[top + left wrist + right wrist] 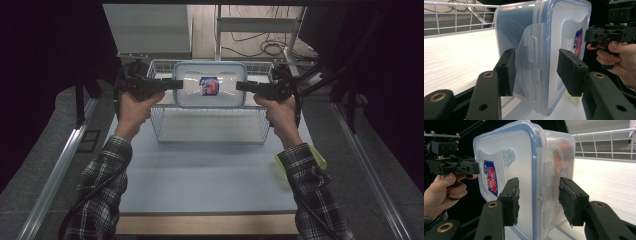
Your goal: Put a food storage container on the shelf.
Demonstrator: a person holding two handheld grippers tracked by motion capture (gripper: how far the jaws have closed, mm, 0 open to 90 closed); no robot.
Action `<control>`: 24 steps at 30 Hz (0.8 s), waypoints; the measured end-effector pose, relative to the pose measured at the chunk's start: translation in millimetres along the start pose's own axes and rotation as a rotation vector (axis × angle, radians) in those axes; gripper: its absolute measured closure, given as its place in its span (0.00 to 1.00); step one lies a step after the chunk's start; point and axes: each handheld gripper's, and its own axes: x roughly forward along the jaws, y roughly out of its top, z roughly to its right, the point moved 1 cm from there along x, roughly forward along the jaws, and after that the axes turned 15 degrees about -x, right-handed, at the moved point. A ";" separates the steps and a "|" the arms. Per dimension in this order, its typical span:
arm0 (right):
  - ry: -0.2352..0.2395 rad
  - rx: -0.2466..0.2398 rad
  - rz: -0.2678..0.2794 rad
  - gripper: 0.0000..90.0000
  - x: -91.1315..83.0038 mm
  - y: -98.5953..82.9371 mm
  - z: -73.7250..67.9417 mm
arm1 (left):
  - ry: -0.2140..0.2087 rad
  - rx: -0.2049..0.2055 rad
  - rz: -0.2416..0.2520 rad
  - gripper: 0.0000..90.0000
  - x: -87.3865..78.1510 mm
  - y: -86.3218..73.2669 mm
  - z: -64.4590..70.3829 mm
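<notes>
clearance around the wire basket
the lidded container spanned the basket's rear; front half and near tabletop lay open.

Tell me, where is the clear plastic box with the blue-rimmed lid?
In the high view, the clear plastic box sits centred above the white wire basket, between the left gripper and right gripper.

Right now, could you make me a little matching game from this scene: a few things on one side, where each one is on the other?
Things:
1. plastic container
2. wire basket
3. green object
4. sticker

Places:
A. at the table's right edge, beside the person's sleeve
B. on the container's lid
C. between the two grippers, above the basket
D. standing on the table, under the container

Pairs: 1-C, 2-D, 3-A, 4-B
</notes>
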 end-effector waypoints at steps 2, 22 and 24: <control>-0.006 0.006 0.003 0.57 0.8 1.2 2.1 | 0.001 -0.009 0.004 0.56 2.1 0.6 -0.9; -0.094 -0.021 -0.053 0.57 12.1 -4.1 2.6 | 0.039 -0.023 0.045 0.46 12.8 0.4 -6.8; -0.105 -0.027 -0.064 0.58 11.5 -4.6 2.0 | 0.049 -0.027 0.044 0.44 13.9 0.7 -7.7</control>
